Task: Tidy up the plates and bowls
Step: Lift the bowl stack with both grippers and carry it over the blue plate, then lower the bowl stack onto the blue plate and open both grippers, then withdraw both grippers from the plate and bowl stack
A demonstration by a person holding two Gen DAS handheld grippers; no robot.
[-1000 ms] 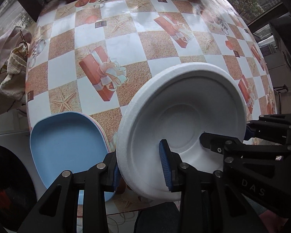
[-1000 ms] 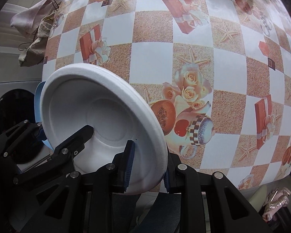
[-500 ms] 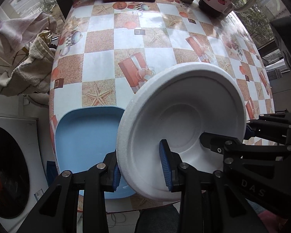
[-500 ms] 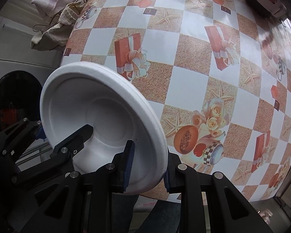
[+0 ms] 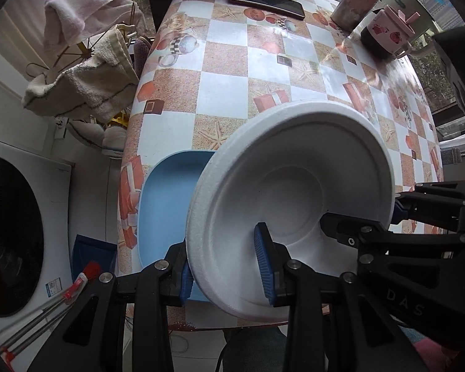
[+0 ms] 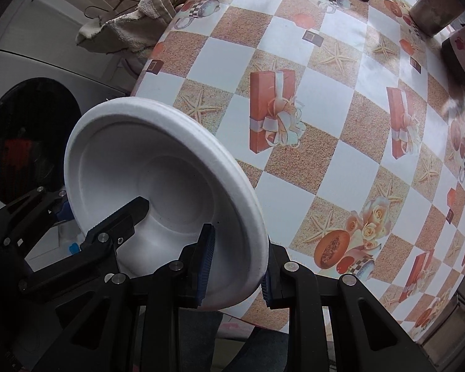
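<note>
A white foam bowl (image 5: 291, 192) hangs tilted above the near edge of the table, held at opposite sides of its rim. My left gripper (image 5: 224, 271) is shut on the rim's near left part, one pad inside and one outside. My right gripper (image 6: 237, 274) is shut on the opposite side of the bowl (image 6: 158, 173), and it also shows in the left wrist view as the right gripper (image 5: 376, 215). A light blue plate (image 5: 167, 201) lies flat on the table just left of the bowl, partly hidden beneath it.
The checked tablecloth (image 5: 232, 93) carries a dark phone (image 5: 266, 0), a tumbler (image 5: 356, 3) and a pink-lidded mug (image 5: 390, 31) at its far end. Towels (image 5: 83, 83) hang left of the table above a washing machine (image 5: 12, 226). A blue dustpan (image 5: 90, 254) stands below.
Both grippers have carried the bowl sideways together and rolled, so the table looks turned. The bowl now overlaps the blue plate's right part. Neither grip has changed.
</note>
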